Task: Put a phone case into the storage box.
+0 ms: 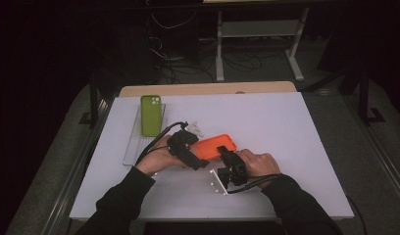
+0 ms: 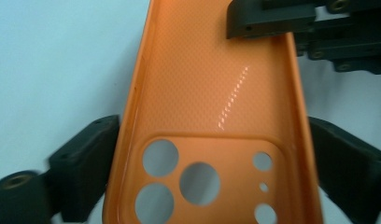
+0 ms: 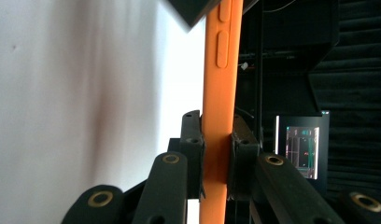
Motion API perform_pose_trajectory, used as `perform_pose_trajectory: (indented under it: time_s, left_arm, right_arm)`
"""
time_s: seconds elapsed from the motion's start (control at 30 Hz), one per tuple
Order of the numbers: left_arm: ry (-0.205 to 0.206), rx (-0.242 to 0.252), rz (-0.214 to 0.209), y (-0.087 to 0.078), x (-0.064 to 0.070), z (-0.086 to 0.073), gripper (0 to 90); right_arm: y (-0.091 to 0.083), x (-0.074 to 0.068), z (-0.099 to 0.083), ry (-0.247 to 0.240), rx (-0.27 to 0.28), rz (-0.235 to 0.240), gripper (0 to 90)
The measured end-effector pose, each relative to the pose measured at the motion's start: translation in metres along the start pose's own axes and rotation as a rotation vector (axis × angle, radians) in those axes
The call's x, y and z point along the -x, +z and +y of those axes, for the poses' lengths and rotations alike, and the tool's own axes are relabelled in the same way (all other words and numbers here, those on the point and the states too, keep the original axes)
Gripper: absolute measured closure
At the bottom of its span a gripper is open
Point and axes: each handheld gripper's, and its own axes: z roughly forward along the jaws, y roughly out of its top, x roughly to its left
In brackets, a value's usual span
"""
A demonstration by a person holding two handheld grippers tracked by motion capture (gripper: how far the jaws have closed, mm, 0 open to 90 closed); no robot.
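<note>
Here, in the high view, you hold the orange phone case [image 1: 215,146] between your two grippers just above the white table [image 1: 266,122], near its middle. Your left gripper [image 1: 197,155] meets the case at its left end and your right gripper [image 1: 221,152] at its near edge. A green phone case [image 1: 151,115] rests on a clear tray [image 1: 132,149] at the far left of the table, well apart from your hands, and a small clear piece [image 1: 195,129] lies just beyond the left gripper.

In the left gripper view, the orange phone case [image 2: 212,107] shows its inner face and camera cutouts; your left gripper [image 2: 212,163] has its jaws pressed against the two long sides at the camera end, gripping it. Your right gripper [image 2: 291,28] bites the far end.

In the right gripper view, the orange phone case [image 3: 219,102] stands edge-on, side buttons at the top, and your right gripper [image 3: 216,149] has its jaws closed tight on the case's thin edge, one pad on each face.
</note>
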Motion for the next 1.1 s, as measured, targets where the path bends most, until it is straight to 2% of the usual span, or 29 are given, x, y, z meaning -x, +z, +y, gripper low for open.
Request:
perform_pose_trajectory:
  time_s: [0.07,0.1,0.17,0.2,0.27,0.33,0.4,0.5,0.6,0.63,0.67,0.73,0.77,0.8,0.83,0.87,0.9,0.93,0.97,1.0,1.03,1.1]
  left_arm:
    - [-0.011,0.014,-0.005,-0.002,-0.001,-0.001,1.3]
    - [-0.003,0.007,-0.009,-0.004,-0.002,-0.002,0.0]
    - [-0.017,0.032,-0.005,-0.006,-0.003,-0.004,0.0]
    - [-0.003,0.028,-0.005,-0.009,-0.006,-0.005,0.0]
    - [-0.007,0.046,-0.005,-0.013,-0.008,-0.007,0.0]
    - [-0.014,0.063,0.003,-0.017,-0.01,-0.008,0.0]
    - [-0.019,0.078,0.011,-0.019,-0.013,-0.009,0.0]
    - [-0.023,0.081,0.021,-0.023,-0.016,-0.011,0.0]
    - [0.002,0.072,0.034,-0.023,-0.02,-0.012,0.0]
    - [-0.019,0.09,0.034,-0.022,-0.019,-0.013,0.0]
    - [-0.017,0.075,0.029,-0.023,-0.02,-0.013,0.0]
    - [-0.039,0.09,0.02,-0.022,-0.019,-0.013,0.0]
    - [-0.041,0.091,0.024,-0.022,-0.019,-0.013,0.0]
    - [-0.032,0.088,0.025,-0.023,-0.02,-0.013,0.0]
    - [-0.035,0.09,0.028,-0.022,-0.02,-0.014,0.0]
    - [-0.009,0.068,0.035,-0.024,-0.022,-0.014,0.0]
    - [-0.01,0.07,0.036,-0.024,-0.022,-0.014,0.0]
    - [-0.034,0.092,0.035,-0.023,-0.021,-0.014,0.0]
    - [-0.037,0.096,0.039,-0.023,-0.021,-0.014,0.0]
    - [-0.015,0.078,0.039,-0.025,-0.024,-0.014,0.0]
    - [-0.019,0.081,0.044,-0.025,-0.024,-0.014,0.0]
    - [-0.045,0.101,0.048,-0.024,-0.023,-0.014,0.0]
  right_arm:
    - [0.0,-0.001,-0.001,0.015,-0.005,0.002,78.0]
    - [0.001,-0.001,-0.002,0.026,-0.006,0.007,78.0]
    - [0.001,-0.001,-0.004,0.047,-0.015,0.01,78.0]
    - [0.002,0.0,-0.006,0.071,-0.011,0.013,78.0]
    - [0.002,0.002,-0.009,0.104,-0.019,0.029,78.0]
    - [0.002,0.004,-0.013,0.169,-0.021,0.049,78.0]
    - [0.002,0.008,-0.017,0.208,-0.035,0.078,78.0]
    - [0.003,0.014,-0.024,0.289,-0.035,0.115,78.0]
    - [0.004,0.017,-0.028,0.356,-0.031,0.138,78.0]
    - [0.004,0.019,-0.03,0.386,-0.029,0.147,78.0]
    - [0.005,0.02,-0.032,0.384,-0.02,0.156,78.0]
    - [0.005,0.023,-0.034,0.455,-0.027,0.18,78.0]
    - [0.005,0.024,-0.036,0.512,-0.025,0.209,78.0]
    - [0.005,0.025,-0.038,0.521,-0.024,0.217,78.1]
    - [0.006,0.026,-0.038,0.593,-0.022,0.225,78.0]
    - [0.006,0.027,-0.039,0.625,-0.02,0.237,78.1]
    - [0.007,0.029,-0.043,0.645,-0.024,0.246,78.0]
    - [0.007,0.029,-0.044,0.683,-0.014,0.261,78.0]
    - [0.007,0.03,-0.046,0.716,-0.012,0.275,78.0]
    - [0.008,0.031,-0.047,0.731,-0.009,0.281,78.1]
    - [0.008,0.033,-0.049,0.779,-0.005,0.3,78.0]
    - [0.009,0.035,-0.053,0.818,0.005,0.322,78.1]
